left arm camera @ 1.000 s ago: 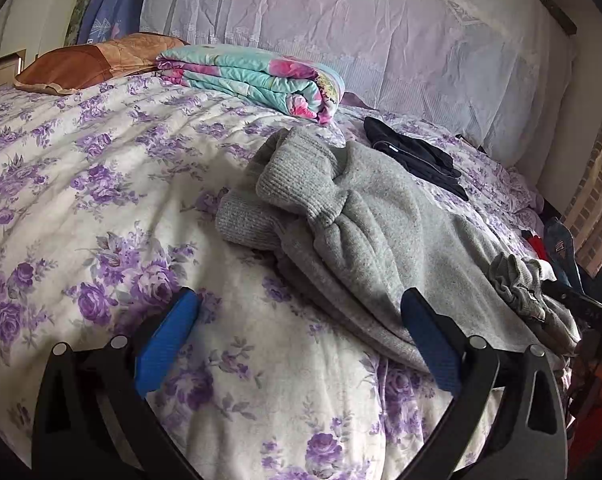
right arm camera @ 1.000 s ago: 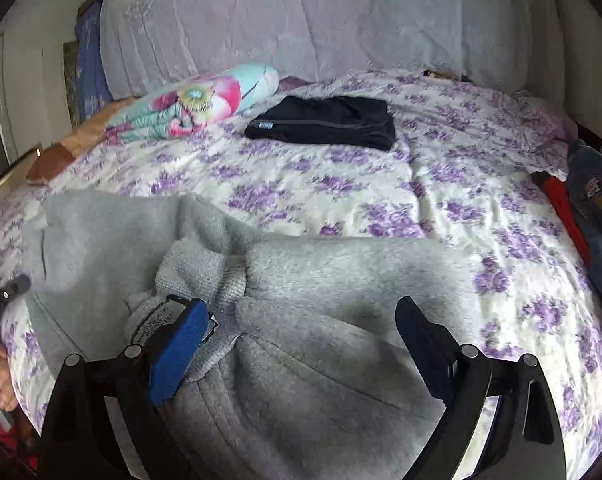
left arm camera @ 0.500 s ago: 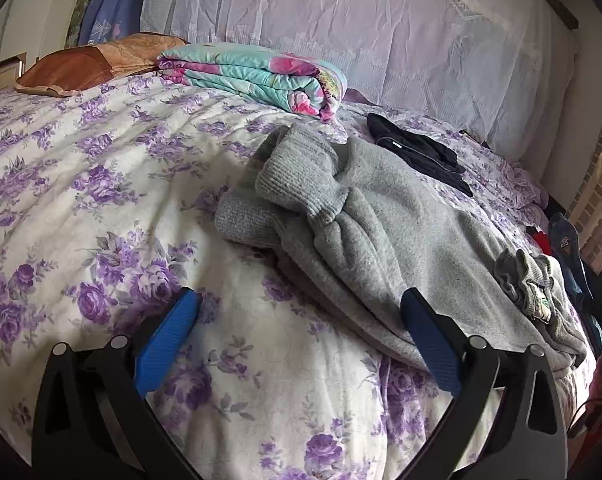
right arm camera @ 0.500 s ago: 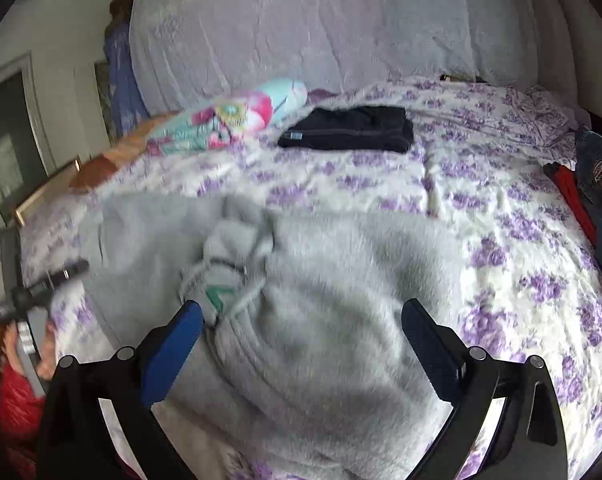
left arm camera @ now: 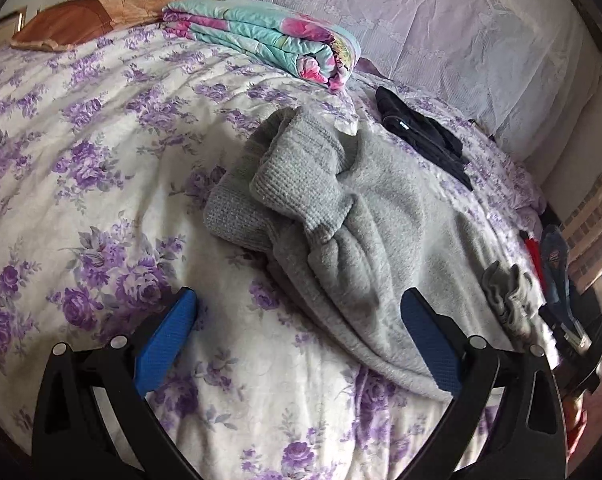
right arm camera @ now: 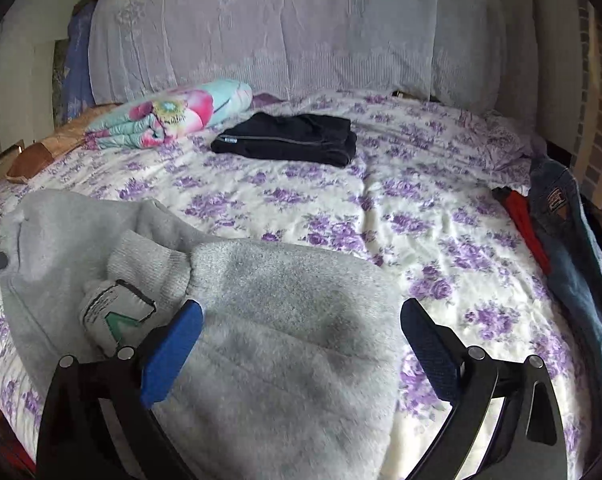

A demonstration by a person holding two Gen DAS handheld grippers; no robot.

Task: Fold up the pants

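We see the grey pants [left arm camera: 381,216] lying along the bed's [left arm camera: 101,160] near edge, cuffs leftward, waistband rightward. Our left gripper [left arm camera: 299,336] and right gripper [right arm camera: 301,340] hover wide apart, holding nothing.

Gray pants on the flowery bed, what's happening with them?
A person is folding clothes with a two-finger gripper in each hand. The gray pants lie bunched on the flowery bed, not neatly folded yet. The left gripper and the right gripper are both open and hold nothing; they hover near the pants. A dark garment lies folded farther back, and jeans wait at the bed's edge.
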